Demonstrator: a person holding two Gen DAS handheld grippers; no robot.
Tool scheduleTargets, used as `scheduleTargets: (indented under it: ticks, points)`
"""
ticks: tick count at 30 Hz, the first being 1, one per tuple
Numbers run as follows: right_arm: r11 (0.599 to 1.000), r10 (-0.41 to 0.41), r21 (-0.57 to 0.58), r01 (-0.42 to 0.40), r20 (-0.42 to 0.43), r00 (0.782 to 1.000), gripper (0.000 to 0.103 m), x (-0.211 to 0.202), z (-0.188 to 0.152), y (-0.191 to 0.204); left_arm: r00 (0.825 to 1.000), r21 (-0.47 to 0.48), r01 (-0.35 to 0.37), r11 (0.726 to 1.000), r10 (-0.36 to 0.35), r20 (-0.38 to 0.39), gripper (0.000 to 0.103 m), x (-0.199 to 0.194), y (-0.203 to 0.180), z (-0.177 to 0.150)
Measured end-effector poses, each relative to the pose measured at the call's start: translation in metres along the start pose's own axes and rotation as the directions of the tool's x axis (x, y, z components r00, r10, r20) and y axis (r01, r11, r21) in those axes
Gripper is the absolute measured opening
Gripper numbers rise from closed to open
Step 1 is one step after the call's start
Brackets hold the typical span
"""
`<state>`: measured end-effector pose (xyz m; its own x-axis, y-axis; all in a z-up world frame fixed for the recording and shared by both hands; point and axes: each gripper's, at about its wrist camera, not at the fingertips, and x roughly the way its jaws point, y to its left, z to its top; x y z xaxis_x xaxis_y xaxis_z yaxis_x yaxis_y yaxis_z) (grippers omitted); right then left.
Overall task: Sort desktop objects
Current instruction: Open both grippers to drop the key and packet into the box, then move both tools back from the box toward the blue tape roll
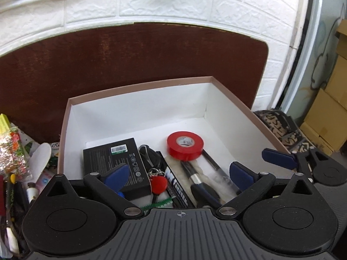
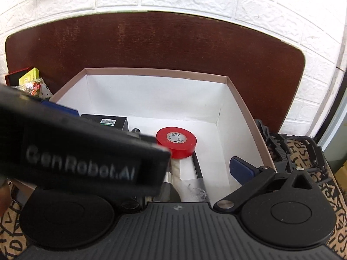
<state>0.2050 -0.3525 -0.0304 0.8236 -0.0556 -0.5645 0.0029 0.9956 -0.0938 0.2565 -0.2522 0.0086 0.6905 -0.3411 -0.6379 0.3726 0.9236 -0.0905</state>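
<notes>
A pink-rimmed white box [image 1: 138, 87] [image 2: 156, 72] stands on the dark brown table [image 1: 130, 52]. Inside lie a red tape roll [image 1: 185, 145] [image 2: 176, 142], a black carton with a barcode [image 1: 112, 162] [image 2: 104, 120], a red key tag [image 1: 159, 184], dark pens [image 1: 195, 179] and a green fuzzy stick [image 1: 158, 203]. My left gripper [image 1: 179, 173] hangs open over the box's near end with nothing between its blue pads. My right gripper [image 2: 179, 171] sits just to its right. One blue finger [image 2: 240, 170] shows, spread wide. The left gripper's black body [image 2: 82, 153] hides the other.
Snack packets and small clutter [image 1: 13, 149] pile up left of the box, with a red case [image 2: 16, 77] behind. A patterned bag with black straps [image 1: 282, 127] [image 2: 303, 151] lies to the right. Cardboard cartons [image 1: 334, 99] stand far right. A white brick wall [image 1: 173, 4] backs the table.
</notes>
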Motion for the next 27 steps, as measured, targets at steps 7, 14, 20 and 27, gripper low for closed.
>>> scheduleTargets:
  ticks: [7, 14, 20, 27]
  points:
    - [1.0, -0.002, 0.011, 0.001, 0.018, 1.0, 0.103, -0.024, 0.002, 0.006, 1.0, -0.023, -0.013, 1.0, 0.012, -0.016, 0.103, -0.023, -0.003, -0.004]
    - [0.999, -0.001, 0.05, -0.003, 0.088, 0.996, 0.103, -0.063, -0.008, 0.015, 1.0, -0.032, 0.006, 0.999, -0.005, 0.026, 0.103, -0.068, -0.005, -0.02]
    - [0.994, 0.027, 0.104, -0.042, 0.143, 0.989, 0.103, -0.099, -0.022, 0.029, 1.0, -0.035, -0.023, 0.999, 0.024, 0.019, 0.103, -0.104, -0.006, -0.043]
    - [0.989, 0.037, 0.132, -0.06, 0.164, 0.986, 0.103, -0.125, -0.05, 0.056, 0.998, -0.024, -0.062, 0.998, 0.062, 0.0, 0.103, -0.134, -0.001, -0.079]
